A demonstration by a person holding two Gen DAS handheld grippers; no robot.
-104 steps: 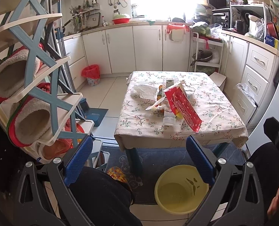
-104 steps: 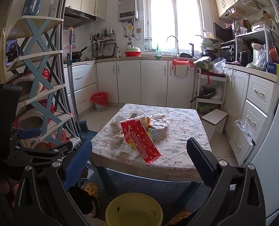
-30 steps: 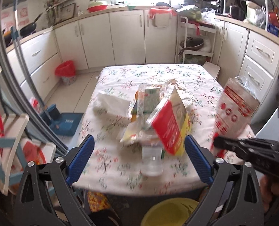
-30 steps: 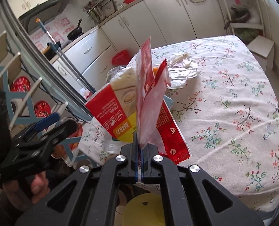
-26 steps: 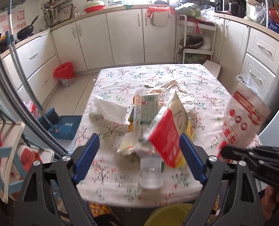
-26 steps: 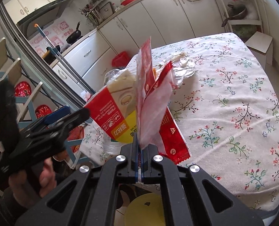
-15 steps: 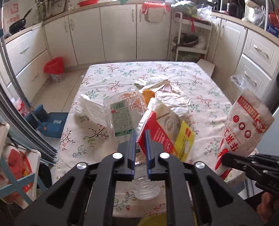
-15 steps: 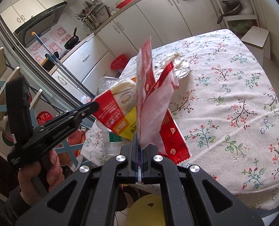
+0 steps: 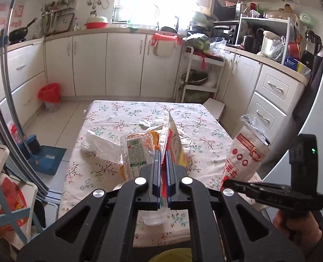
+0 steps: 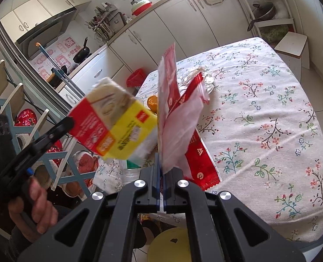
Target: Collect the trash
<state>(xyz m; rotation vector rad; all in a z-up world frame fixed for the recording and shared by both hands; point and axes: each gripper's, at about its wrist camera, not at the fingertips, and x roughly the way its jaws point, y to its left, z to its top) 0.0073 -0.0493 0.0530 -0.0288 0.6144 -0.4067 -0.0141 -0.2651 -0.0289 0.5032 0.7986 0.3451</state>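
Note:
My left gripper (image 9: 163, 159) is shut on a red and yellow snack packet (image 9: 172, 135), seen edge-on here. In the right wrist view that packet (image 10: 113, 128) hangs lifted above the table's near-left corner from the left gripper (image 10: 70, 121). My right gripper (image 10: 161, 163) is shut on a red and white plastic bag (image 10: 176, 113), held upright; the same bag (image 9: 244, 155) shows in the left wrist view. On the flowered table (image 9: 122, 111) lie a clear bag with a green label (image 9: 136, 150), white paper (image 9: 98, 139), a foil wrapper (image 10: 207, 83) and a flat red wrapper (image 10: 201, 163).
A yellow basin (image 10: 172, 246) stands on the floor under the table's near edge. A shoe rack (image 9: 6, 196) is at the left, a blue dustpan (image 9: 45, 159) and red bin (image 9: 50, 96) beyond it. White cabinets (image 9: 270, 100) and a stool (image 9: 213, 109) flank the right.
My left gripper closed on the red and yellow packet and lifted it off the table. The right gripper kept its bag and stayed nearly still.

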